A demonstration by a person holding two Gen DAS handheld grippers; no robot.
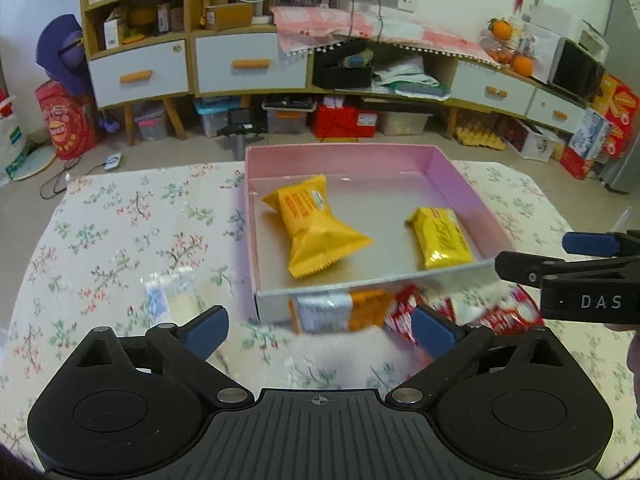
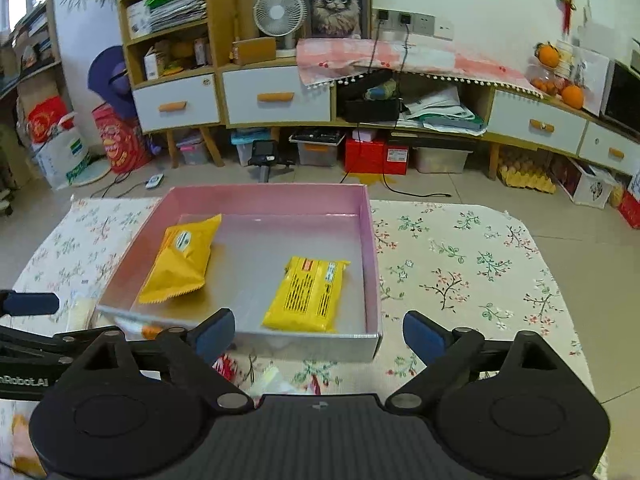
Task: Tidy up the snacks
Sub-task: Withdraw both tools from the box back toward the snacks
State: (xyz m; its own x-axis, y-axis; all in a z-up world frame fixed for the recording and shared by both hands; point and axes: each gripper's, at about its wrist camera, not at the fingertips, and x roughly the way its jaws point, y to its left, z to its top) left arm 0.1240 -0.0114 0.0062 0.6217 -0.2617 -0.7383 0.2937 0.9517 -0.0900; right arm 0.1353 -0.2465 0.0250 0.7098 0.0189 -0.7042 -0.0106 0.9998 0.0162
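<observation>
Pink box (image 1: 460,184): shallow and open-topped, pink inner walls and a silvery floor, standing on the worktop (image 1: 120,232), which wears a floral cloth.
Orange-yellow snack packet (image 1: 316,228): lies flat inside the box, toward its left side.
Bright yellow snack packet (image 1: 440,238): lies flat inside the box, toward the right and near the front wall, apart from the first packet.
Snacks outside the box: an orange and silver packet (image 1: 340,310) and red and white packets (image 1: 404,312) lie on the cloth just in front of the box's near wall; all are blurred.
Clear packets (image 1: 172,296): pale, see-through wrappers on the cloth left of the box's front corner.
Left hand-held gripper (image 1: 318,330): jaws spread wide, nothing between its blue pads, hovering above the loose snacks.
Right hand-held gripper (image 2: 318,334): jaws also apart and empty, poised over the box's near wall; in the left view it enters from the right edge.
Background: wooden cabinets with white drawers, a small fan, and oranges on the unit.
</observation>
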